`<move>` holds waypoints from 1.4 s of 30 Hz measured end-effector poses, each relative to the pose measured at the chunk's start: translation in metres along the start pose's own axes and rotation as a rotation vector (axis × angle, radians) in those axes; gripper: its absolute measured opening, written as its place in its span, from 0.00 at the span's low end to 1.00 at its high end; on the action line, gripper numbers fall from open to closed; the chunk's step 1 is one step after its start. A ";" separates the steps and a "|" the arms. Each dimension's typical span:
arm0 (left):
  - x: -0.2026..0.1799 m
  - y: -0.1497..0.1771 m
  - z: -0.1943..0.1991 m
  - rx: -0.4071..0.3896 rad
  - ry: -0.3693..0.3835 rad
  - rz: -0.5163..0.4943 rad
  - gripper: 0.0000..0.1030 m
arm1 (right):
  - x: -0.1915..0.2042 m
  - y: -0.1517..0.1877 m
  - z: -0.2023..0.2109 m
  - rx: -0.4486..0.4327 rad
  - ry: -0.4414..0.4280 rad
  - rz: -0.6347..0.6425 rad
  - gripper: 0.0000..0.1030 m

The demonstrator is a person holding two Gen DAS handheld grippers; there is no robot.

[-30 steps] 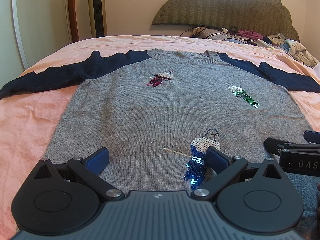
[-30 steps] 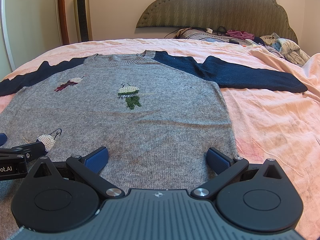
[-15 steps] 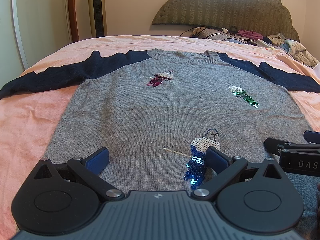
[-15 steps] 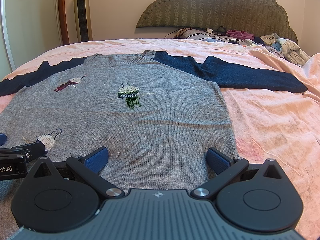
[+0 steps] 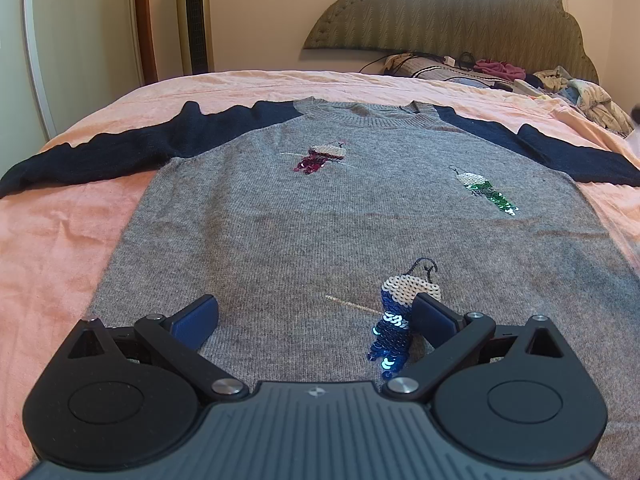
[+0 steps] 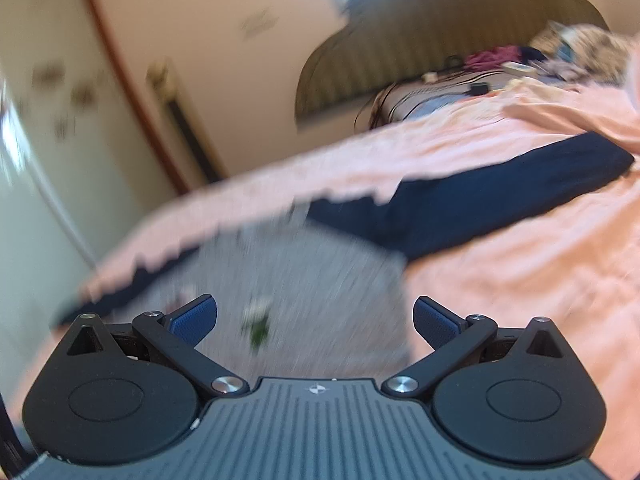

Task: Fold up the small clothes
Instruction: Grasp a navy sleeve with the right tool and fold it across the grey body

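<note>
A: Bed point(image 5: 60, 240) first: a wide surface under a wrinkled peach sheet, with a padded, scalloped headboard point(image 5: 460, 12) at the far end and a pile of loose clothes point(image 5: 580, 92) beside it.

B: Location of the garment?

A: The sweater point(image 5: 320, 220) lies flat and face up on the sheet, neckline toward the headboard, both sleeves spread outward. The body is grey knit; the left sleeve point(image 5: 100, 152) and right sleeve point(image 6: 500, 200) are dark navy.

B: Handling?

A: Judged soft, light and limp. It is likely to drape and stretch if lifted at one point, and should grip the sheet rather than slide. Take hold at a sleeve cuff or a hem corner. Avoid the three sequin patches; the blue patch point(image 5: 394, 320) looks raised and liable to snag.

B: Tools?

A: The left gripper point(image 5: 316, 316) sits low over the hem, fingers wide apart, holding nothing. The right gripper point(image 6: 316, 314) is also spread wide and empty; its view is tilted and motion-blurred, facing the right sleeve.
</note>
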State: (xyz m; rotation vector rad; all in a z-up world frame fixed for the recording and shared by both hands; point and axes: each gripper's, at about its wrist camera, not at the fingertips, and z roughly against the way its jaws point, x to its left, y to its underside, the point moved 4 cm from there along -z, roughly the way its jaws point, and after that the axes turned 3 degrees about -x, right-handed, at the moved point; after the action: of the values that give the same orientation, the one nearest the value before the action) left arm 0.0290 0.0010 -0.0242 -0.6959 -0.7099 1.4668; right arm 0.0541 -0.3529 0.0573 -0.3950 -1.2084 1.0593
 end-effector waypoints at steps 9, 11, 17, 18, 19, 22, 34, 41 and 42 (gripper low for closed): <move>0.000 0.000 0.000 0.000 0.000 0.000 1.00 | -0.207 -0.099 -0.025 -0.199 0.249 -0.509 0.84; 0.000 0.000 0.000 0.000 0.000 0.000 1.00 | -0.227 -0.096 -0.036 -0.205 0.288 -0.555 0.82; 0.000 0.000 0.000 0.000 0.001 0.000 1.00 | -0.246 -0.095 -0.059 -0.247 0.344 -0.528 0.66; 0.001 0.000 0.000 0.000 0.001 0.001 1.00 | -0.246 -0.096 -0.062 -0.246 0.359 -0.507 0.61; 0.001 0.000 0.000 0.000 0.001 0.001 1.00 | -0.247 -0.095 -0.066 -0.240 0.382 -0.485 0.46; 0.001 -0.001 0.000 -0.001 0.002 0.004 1.00 | -0.246 -0.106 -0.071 -0.212 0.423 -0.461 0.13; -0.001 0.000 -0.001 -0.003 0.002 0.008 1.00 | 0.059 -0.033 -0.152 0.050 -0.191 -0.070 0.14; -0.002 0.000 0.000 -0.003 0.006 0.007 1.00 | 0.111 0.055 -0.143 0.139 -0.209 -0.089 0.76; -0.002 0.000 0.000 -0.002 0.009 0.005 1.00 | 0.108 0.063 -0.131 0.141 -0.203 -0.064 0.76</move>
State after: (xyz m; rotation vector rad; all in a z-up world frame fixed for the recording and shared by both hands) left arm 0.0289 -0.0009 -0.0237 -0.7052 -0.7035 1.4669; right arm 0.1407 -0.1969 0.0242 -0.1403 -1.3074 1.1421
